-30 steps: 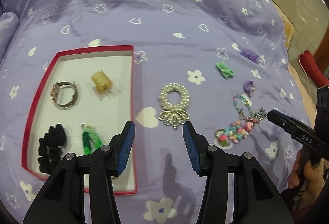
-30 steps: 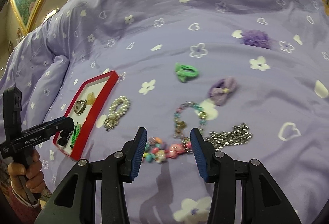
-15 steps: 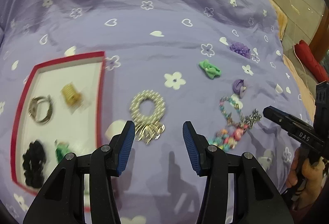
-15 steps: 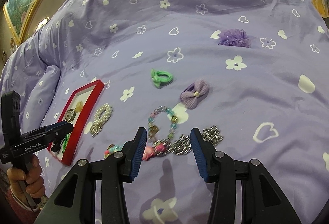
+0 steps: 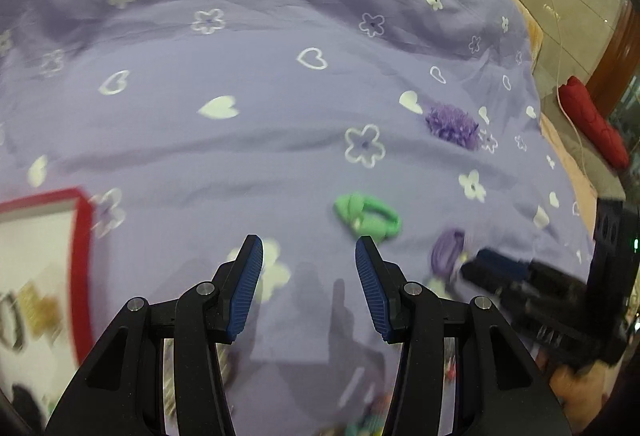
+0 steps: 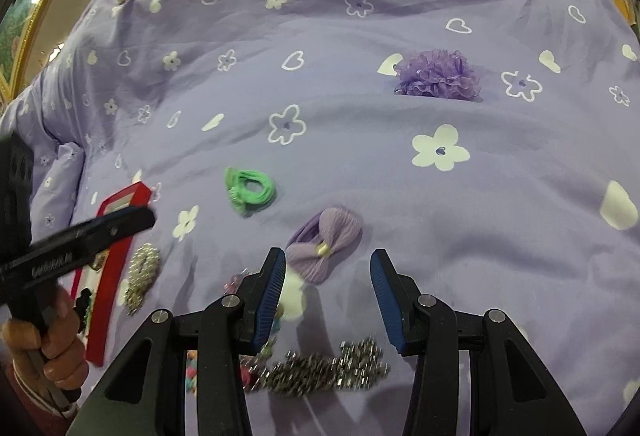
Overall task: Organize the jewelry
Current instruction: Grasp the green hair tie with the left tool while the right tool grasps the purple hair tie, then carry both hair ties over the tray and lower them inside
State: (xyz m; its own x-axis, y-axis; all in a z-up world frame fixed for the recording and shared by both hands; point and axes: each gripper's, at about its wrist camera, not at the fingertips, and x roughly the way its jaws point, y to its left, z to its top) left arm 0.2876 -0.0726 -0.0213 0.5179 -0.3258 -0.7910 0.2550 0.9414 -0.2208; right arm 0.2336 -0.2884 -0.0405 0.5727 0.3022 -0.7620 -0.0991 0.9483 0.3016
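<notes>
The right claw (image 6: pixel 328 286) hangs spread and empty; the lilac bow (image 6: pixel 326 244) lies just ahead between its tips, long axis slanting left-forward; the left claw (image 5: pixel 308 276), also spread, sits farther off.

Spread across the bed (image 6: pixel 400 164): tray (image 6: pixel 112 268) at far left, pearl bracelet (image 6: pixel 142 276) just beside it, hair tie (image 6: pixel 250 190) farther right, bow (image 6: pixel 326 244) nearer, ruffled flower (image 6: pixel 438 74) behind, chain (image 6: pixel 320 368) nearest, between the gripper arms.
</notes>
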